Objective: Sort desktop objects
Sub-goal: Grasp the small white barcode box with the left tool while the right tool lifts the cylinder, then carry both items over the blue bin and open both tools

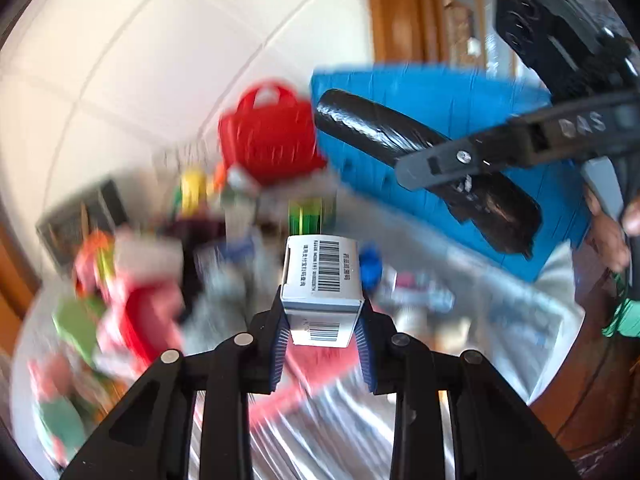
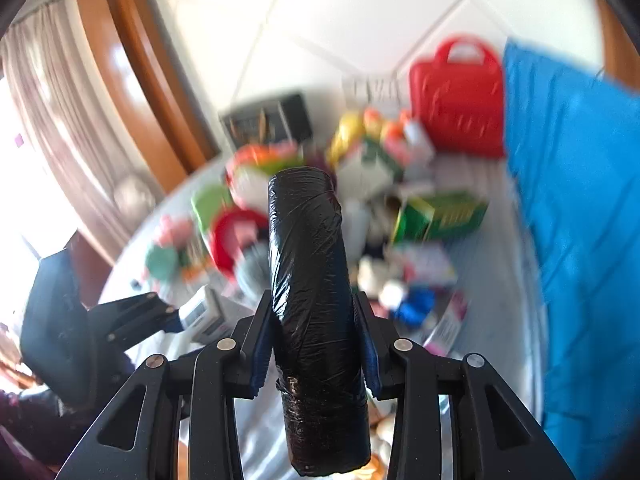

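Black plastic roll (image 2: 316, 280) clamped off-centre in the right hand-held gripper (image 2: 316, 344) could pivot loose; left hand-held gripper (image 1: 322, 332) pinches a white barcoded box (image 1: 320, 276) above the cluttered tabletop (image 2: 492, 280).

We cannot make out the smeared pile of clutter (image 1: 132, 280) on the surface (image 2: 492, 312). The black roll (image 2: 316, 312) hides what lies beyond it, and the blue sheet (image 2: 580, 240) runs off the edge.

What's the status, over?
Left tongs shut on white box. Right tongs shut on black roll. Both clear of table clutter.
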The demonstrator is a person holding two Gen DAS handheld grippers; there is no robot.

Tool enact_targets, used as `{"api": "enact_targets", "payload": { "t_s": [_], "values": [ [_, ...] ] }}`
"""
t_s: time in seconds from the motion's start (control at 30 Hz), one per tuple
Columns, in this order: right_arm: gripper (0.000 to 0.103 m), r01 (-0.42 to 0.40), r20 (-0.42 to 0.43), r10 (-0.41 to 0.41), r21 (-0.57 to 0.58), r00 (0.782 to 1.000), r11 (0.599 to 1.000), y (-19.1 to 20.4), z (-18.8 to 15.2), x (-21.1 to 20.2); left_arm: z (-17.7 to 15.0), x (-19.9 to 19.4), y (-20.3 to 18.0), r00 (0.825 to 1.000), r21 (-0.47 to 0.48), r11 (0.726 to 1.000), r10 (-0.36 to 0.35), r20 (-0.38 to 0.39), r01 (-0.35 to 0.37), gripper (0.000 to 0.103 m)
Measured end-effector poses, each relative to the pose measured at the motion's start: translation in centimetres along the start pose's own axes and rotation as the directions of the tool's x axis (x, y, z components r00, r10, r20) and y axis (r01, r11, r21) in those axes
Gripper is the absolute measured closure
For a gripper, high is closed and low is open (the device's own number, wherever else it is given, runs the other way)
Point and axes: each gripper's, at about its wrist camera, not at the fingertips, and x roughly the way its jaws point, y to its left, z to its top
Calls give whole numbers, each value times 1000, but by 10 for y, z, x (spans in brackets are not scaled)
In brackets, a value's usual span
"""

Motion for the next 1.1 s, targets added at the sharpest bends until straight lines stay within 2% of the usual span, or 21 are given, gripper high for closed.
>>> {"api": "enact_targets", "payload": {
  "t_s": [0.13,0.23,0.3,0.43,0.53,0.6,0.7,0.73,0.77,0.8,0.83,0.87,0.97,1.1],
  "values": [
    [67,74,164,-73,4,984,997,10,21,-77,74,-24,-19,989,75,997,-43,143,32,74],
    [67,131,261,-133,22,956,991,4,33,-135,129,-33,-43,971,124,989,-102,218,76,74],
    [67,206,315,-208,39,926,978,-8,39,-171,167,-33,-65,954,164,980,-151,261,110,74],
    [67,357,357,-374,116,856,927,-61,52,-225,236,-20,-120,922,222,961,-232,310,167,73],
    [67,406,339,-446,185,828,895,-110,60,-242,275,3,-158,912,210,954,-271,306,213,73],
    [67,449,319,-504,232,803,863,-151,66,-251,298,22,-177,917,210,955,-265,299,208,73],
    [64,473,278,-547,293,789,831,-201,75,-256,328,46,-206,937,194,966,-222,270,173,73],
    [62,492,265,-569,306,778,815,-216,78,-257,332,46,-213,942,189,969,-205,267,157,71],
    [51,497,268,-582,324,768,805,-229,78,-262,338,50,-222,947,180,976,-170,272,123,59],
    [43,494,267,-585,338,766,801,-238,77,-265,342,52,-229,954,170,981,-133,269,89,34],
    [28,485,273,-584,355,764,800,-246,75,-271,347,59,-232,960,151,987,-87,265,48,21],
    [22,477,286,-582,360,761,802,-250,67,-283,349,61,-234,960,127,992,-43,278,7,11],
    [20,463,333,-566,342,754,818,-248,64,-299,350,55,-242,953,94,995,-13,303,-17,10],
    [17,437,374,-543,334,752,835,-241,56,-308,347,57,-242,956,85,993,48,290,-76,8]
  ]
}}
